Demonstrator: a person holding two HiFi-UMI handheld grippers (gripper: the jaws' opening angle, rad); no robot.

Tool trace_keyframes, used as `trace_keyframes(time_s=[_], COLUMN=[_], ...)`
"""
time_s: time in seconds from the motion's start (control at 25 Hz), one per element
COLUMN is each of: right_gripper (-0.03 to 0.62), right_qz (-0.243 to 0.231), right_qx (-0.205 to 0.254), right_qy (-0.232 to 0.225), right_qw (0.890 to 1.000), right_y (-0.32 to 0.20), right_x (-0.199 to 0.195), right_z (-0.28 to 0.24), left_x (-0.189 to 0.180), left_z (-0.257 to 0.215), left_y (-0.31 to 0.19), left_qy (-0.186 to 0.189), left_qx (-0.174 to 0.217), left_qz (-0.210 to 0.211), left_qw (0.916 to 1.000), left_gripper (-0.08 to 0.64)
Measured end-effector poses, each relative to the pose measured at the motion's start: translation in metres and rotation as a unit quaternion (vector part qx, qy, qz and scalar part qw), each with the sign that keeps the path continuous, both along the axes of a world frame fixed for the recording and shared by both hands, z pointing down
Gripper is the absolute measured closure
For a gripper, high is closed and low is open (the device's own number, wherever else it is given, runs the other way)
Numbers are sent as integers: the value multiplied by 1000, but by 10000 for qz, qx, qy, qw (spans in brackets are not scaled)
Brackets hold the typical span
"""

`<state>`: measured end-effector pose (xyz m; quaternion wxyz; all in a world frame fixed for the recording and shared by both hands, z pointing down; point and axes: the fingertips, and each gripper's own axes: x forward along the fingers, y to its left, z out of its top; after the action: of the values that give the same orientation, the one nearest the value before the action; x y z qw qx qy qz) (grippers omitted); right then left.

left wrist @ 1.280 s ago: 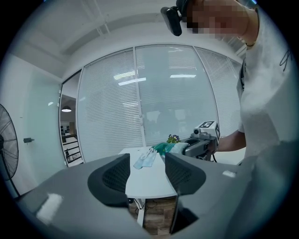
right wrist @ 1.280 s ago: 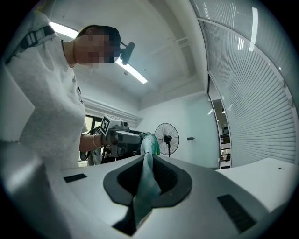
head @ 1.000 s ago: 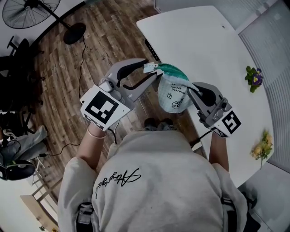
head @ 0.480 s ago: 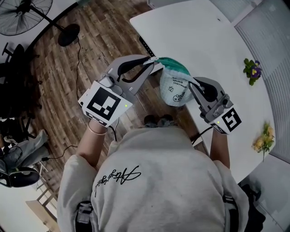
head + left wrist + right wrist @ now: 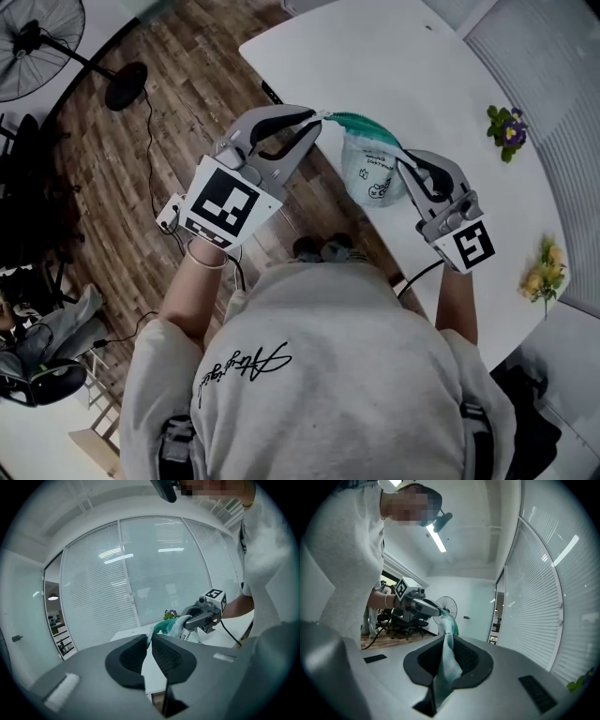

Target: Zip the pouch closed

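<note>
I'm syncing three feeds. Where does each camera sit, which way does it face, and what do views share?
Head view: on the person's head, facing steeply down; shows sweatshirt, forearms, left gripper and right gripper holding the pouch at the table edge.
Left gripper view: on that gripper, along its jaws, which have just been closing on the pouch's end; beyond, right gripper, forearm, blinds.
Right gripper view: on that gripper, along jaws shut on pouch fabric; beyond, left gripper, torso, fan.
All share the pouch and both grippers.
</note>
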<state>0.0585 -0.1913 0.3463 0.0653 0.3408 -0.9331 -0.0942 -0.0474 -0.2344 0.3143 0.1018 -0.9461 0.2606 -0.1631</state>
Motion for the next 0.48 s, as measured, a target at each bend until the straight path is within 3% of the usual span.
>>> trace_keyframes(time_s=[0.24, 0.48], right_gripper=[478, 469], right_qz=[252, 429], right_qx=[-176, 15], right_qy=[322, 673], right_qw=[9990, 9968], right_y=[-5, 4], right_x=[29, 66], right_z=[0, -27], left_x=[31, 55], left_z=[3, -1], left_y=[-6, -5], left_qy=[-329, -307], left_qx=[547, 870], left_qz=[116, 264], left_qw=[9979, 9954], left_gripper=[531, 532])
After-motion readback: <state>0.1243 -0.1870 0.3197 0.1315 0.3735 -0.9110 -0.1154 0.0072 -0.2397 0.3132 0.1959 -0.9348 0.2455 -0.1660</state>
